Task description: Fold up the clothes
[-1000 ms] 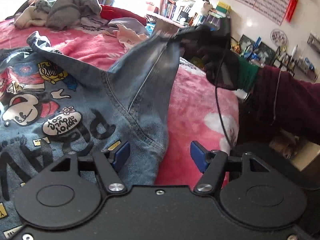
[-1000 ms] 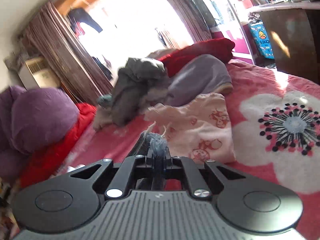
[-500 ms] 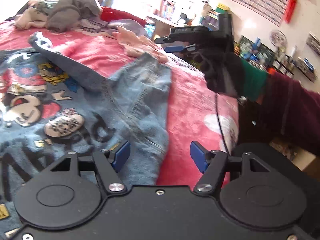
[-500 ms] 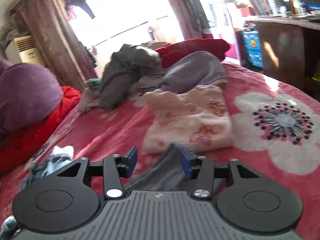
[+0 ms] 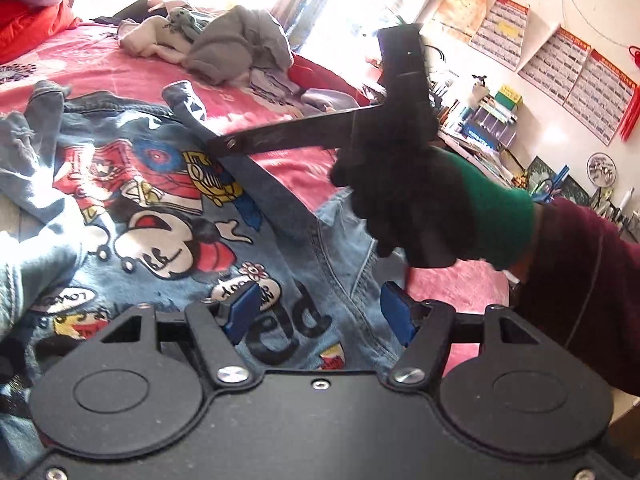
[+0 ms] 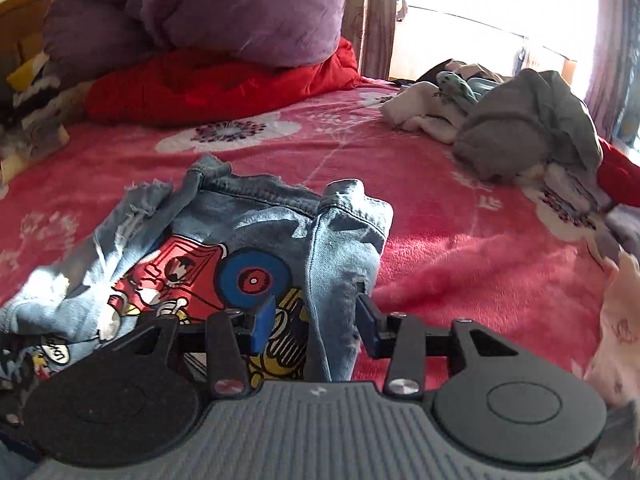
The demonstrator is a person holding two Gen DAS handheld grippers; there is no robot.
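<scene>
your left gripper [image 5: 316, 314] hung with its blue pads [image 5: 242, 312] standing well apart, nothing clamped, just the printed back of the denim jacket [image 5: 168, 216] lying below the gap. your right gripper [image 6: 316, 324] had its jaws closing; the folded-in sleeve [image 6: 340, 264] ran up between the two blue pads [image 6: 262, 324], and the pads did not seem to be pressing on it, with daylight showing on the left side of the cloth. from the left wrist view, your right hand [image 5: 404, 208], in a black glove with a green cuff and a dark red sleeve behind it, crossed over the jacket's right edge, the tool's black body reaching out over the cartoon print.

the jacket lay spread, back up, on the pink flowered blanket [image 6: 460, 248], collar toward the far side, its left sleeve bunched up pale at the left of the right wrist view. further out, a grey garment heap [image 6: 528, 128] sat on the blanket near the window with white and patterned pieces beside it, well apart from the jacket. a red quilt [image 6: 224, 84] lay at the head of the bed with a purple bundle [image 6: 208, 8] on top of it. posters [image 5: 572, 68] hung on the wall past a cluttered shelf.
</scene>
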